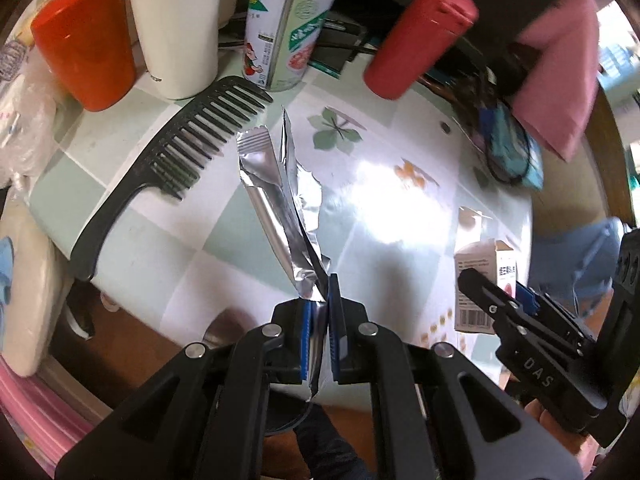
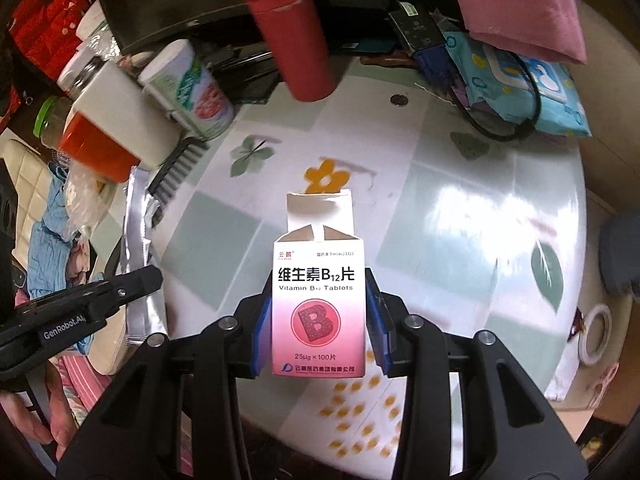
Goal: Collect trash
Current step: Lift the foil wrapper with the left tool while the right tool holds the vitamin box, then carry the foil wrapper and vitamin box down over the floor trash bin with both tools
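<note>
The table fills the middle of both views, and a black comb, a red bottle and a milk can stand at the upper part. The vitamin box, its flap open, is clamped between the jaws of the right gripper at lower centre. The left gripper is closed on the foil wrapper. Both pieces seem lifted; no bin is visible, so the dropping is probably left.

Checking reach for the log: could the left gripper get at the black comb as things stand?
Probably not yet. The left gripper is shut on the foil wrapper, so its jaws are occupied. The black comb lies open on the table to its left, nothing covering it.
</note>
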Demonstrator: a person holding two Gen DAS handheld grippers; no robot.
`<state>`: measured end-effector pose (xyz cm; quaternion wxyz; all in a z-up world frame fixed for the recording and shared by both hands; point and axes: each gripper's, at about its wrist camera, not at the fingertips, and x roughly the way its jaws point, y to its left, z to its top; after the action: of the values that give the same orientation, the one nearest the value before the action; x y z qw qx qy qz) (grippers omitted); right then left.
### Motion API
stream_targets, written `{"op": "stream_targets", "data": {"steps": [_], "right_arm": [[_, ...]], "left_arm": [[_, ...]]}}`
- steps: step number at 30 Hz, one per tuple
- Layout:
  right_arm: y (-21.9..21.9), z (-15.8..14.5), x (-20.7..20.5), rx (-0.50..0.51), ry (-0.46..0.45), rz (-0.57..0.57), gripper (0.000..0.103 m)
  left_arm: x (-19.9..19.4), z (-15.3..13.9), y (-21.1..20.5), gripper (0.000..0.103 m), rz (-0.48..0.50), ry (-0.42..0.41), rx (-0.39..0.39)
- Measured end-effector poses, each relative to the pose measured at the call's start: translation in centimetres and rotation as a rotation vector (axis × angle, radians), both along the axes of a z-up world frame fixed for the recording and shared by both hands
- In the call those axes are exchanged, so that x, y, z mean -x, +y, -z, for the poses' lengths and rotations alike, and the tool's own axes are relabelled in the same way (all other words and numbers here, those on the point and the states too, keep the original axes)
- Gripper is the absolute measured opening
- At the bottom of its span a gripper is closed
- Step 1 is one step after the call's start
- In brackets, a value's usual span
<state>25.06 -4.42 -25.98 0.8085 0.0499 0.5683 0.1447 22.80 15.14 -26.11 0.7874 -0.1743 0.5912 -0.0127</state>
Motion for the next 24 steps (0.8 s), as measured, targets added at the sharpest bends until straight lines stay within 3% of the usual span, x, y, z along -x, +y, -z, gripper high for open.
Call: {"op": "stream_targets", "data": {"steps": [12, 24], "right_arm": [[2.7, -3.7, 12.7, 0.006, -0.038, 0.226, 0.04], [3.7, -4.1, 23.9, 0.036, -0.004, 0.402, 0.04]], "left_arm": [[9.0, -3.1, 0.8, 0.007, 0.29, -0.031, 0.004], [16.5, -2.4, 0.3, 0.007, 0.496, -0.012, 0.003]]}}
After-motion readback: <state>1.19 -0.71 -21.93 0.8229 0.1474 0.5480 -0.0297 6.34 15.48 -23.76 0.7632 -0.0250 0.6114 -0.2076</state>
